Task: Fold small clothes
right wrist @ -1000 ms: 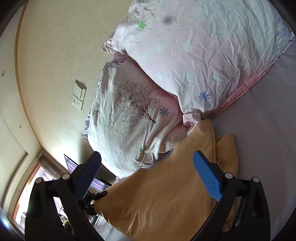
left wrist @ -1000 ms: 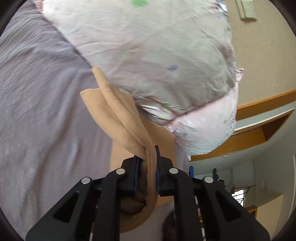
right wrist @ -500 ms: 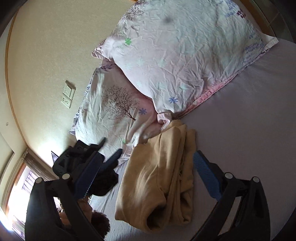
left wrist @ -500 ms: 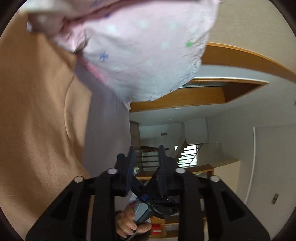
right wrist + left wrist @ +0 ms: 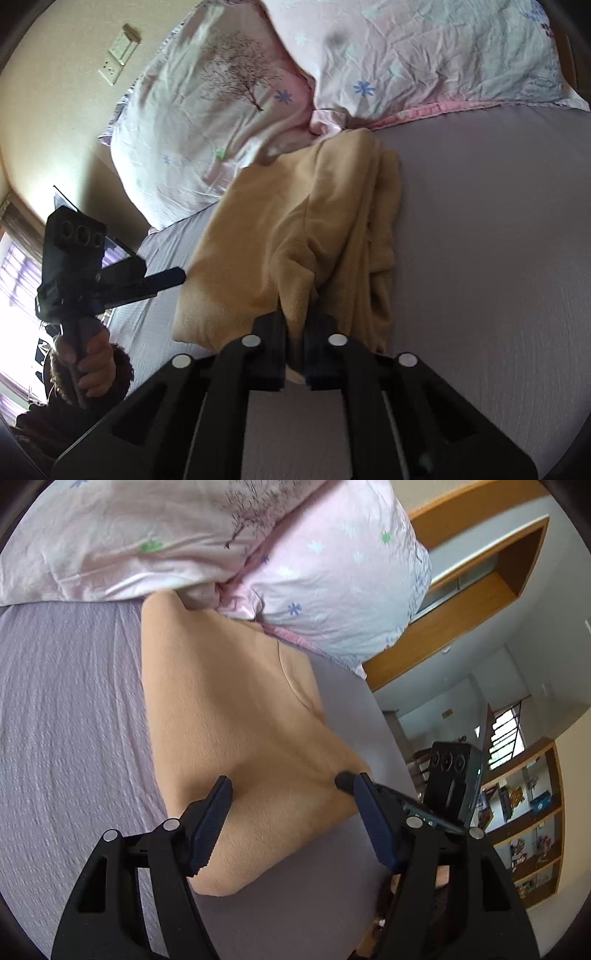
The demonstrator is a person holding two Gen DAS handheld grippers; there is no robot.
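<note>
A tan fleece garment (image 5: 236, 716) lies folded on the lilac bed sheet (image 5: 66, 738), its far end against the pillows. My left gripper (image 5: 290, 786) is open and empty, its jaws spread over the garment's near end. In the right wrist view the garment (image 5: 266, 236) shows as a bunched, layered bundle. My right gripper (image 5: 295, 325) is shut on a raised fold at the garment's near edge. The left gripper also shows in the right wrist view (image 5: 162, 277), at the garment's left edge.
Two pink floral pillows (image 5: 184, 539) (image 5: 424, 55) lie at the head of the bed, touching the garment. The sheet (image 5: 480, 258) stretches to the right of the garment. Beyond the bed edge are a wooden shelf (image 5: 528, 827) and a wall socket (image 5: 118, 59).
My left gripper let go of the garment, swung away and came back open over its near end. My right gripper moved in and closed on a fold. The garment now lies more folded.
</note>
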